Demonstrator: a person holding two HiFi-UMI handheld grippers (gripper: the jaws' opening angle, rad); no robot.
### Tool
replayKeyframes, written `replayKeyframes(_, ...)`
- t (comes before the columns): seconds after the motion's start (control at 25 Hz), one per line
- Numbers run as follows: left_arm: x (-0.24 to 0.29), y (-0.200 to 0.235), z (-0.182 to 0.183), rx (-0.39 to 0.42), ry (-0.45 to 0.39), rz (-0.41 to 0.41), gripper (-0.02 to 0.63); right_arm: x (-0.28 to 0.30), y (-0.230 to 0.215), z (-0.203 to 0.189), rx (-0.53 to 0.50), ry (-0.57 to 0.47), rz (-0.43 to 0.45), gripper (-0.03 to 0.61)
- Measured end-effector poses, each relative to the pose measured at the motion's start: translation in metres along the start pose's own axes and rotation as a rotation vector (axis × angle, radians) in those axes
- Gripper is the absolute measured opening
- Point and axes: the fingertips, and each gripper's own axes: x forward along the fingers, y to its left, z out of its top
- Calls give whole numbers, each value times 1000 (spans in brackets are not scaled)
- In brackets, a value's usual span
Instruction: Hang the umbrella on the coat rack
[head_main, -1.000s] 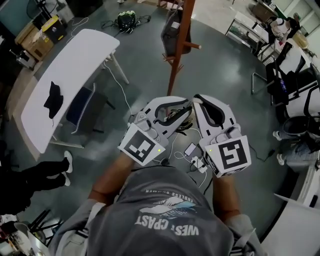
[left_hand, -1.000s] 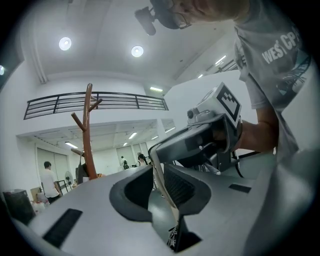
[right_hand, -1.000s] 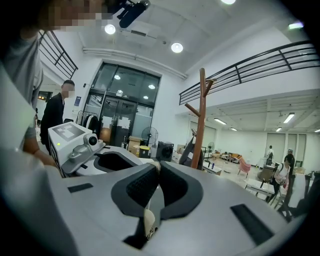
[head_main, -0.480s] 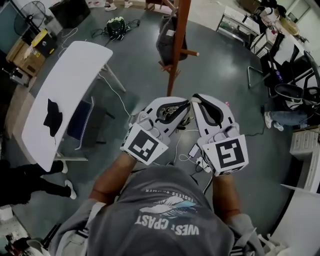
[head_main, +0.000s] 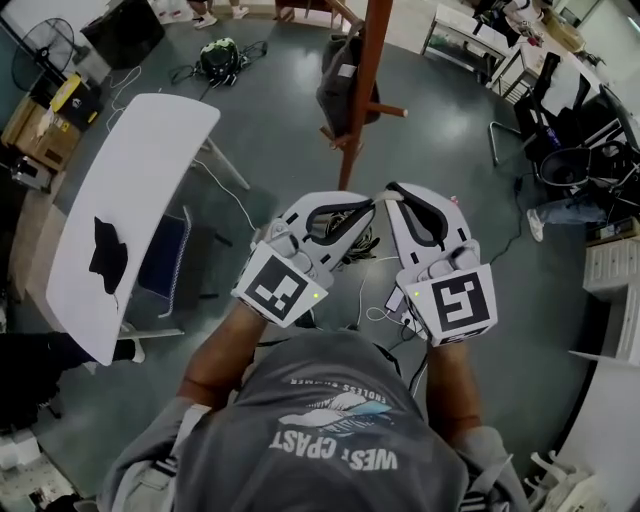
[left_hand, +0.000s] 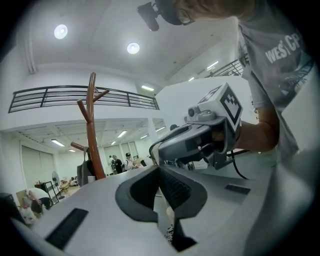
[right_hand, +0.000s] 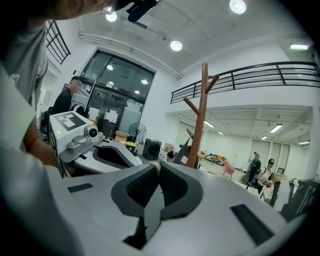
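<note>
A brown wooden coat rack (head_main: 362, 90) stands ahead of me on the grey floor, with a dark bag (head_main: 338, 85) hanging from one of its pegs. A small black floppy object (head_main: 106, 254) lies on the white table (head_main: 140, 150) at the left; I cannot tell whether it is the umbrella. My left gripper (head_main: 368, 206) and right gripper (head_main: 392, 194) are held side by side in front of my chest, tips nearly touching, both shut and empty. The rack (left_hand: 92, 131) rises beyond the left gripper (left_hand: 161, 172). It (right_hand: 200, 120) also stands beyond the right gripper (right_hand: 158, 167).
A blue chair (head_main: 163, 258) is tucked under the table. Cables and a power strip (head_main: 392, 300) lie on the floor below my grippers. A backpack (head_main: 218, 58) sits on the floor at the back, and office chairs (head_main: 568, 168) and desks are at the right. People stand far off.
The view has shifted: the table and the coat rack sit a little nearer and more to the right in the head view. Both grippers keep the same shut, side-by-side pose.
</note>
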Motion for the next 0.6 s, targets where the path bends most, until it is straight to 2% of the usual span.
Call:
replayKeyframes(0.28,-17,12,-8,-15,-23,-59,15,16,11,-1,-88,37,-56,29)
replayKeyframes(0.6,-25,33,-16,-4,-8,-61,15,34,14,-3,-187,117,-85,30)
